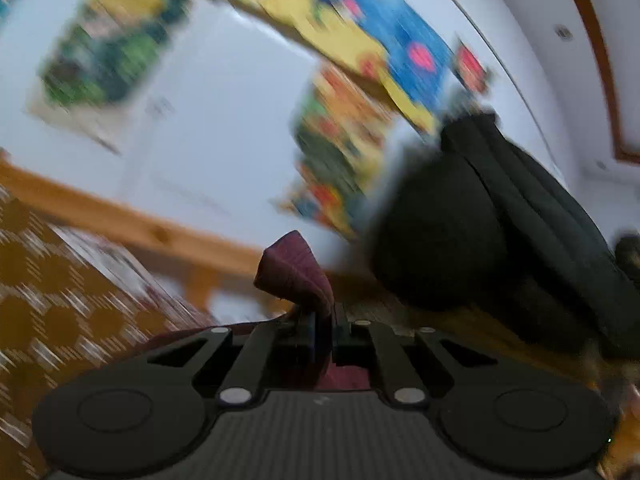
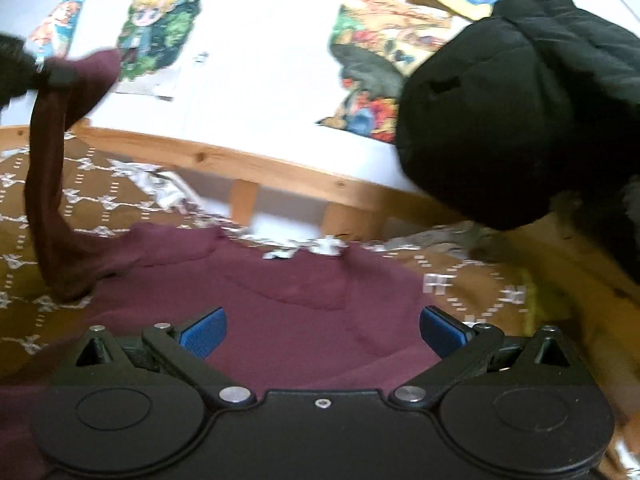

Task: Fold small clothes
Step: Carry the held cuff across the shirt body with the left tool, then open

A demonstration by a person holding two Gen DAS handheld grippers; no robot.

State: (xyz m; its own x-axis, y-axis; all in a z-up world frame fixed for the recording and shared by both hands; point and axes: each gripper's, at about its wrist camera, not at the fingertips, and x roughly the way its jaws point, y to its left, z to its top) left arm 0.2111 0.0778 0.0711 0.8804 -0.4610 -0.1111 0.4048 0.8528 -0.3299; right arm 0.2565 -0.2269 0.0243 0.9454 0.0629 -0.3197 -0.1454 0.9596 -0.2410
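Observation:
A maroon garment [image 2: 288, 300] lies spread on a brown patterned bedcover [image 2: 100, 196]. My left gripper [image 1: 322, 334] is shut on a fold of the maroon garment [image 1: 298, 272], which sticks up between its fingers; the view is blurred by motion. In the right wrist view the left gripper [image 2: 52, 76] shows at the far left, holding one sleeve lifted above the bed, the sleeve [image 2: 44, 184] stretched down to the garment. My right gripper [image 2: 322, 334] hangs open just over the garment's body, its blue pads [image 2: 204, 334] wide apart with nothing between them.
A black padded jacket [image 2: 512, 100] hangs at the right, above the bed. A wooden bed rail [image 2: 240, 162] runs behind the cover. The white wall [image 2: 260, 60] beyond carries colourful pictures [image 2: 160, 20]. Crumpled silver-patterned fabric [image 2: 172, 192] lies along the cover's far edge.

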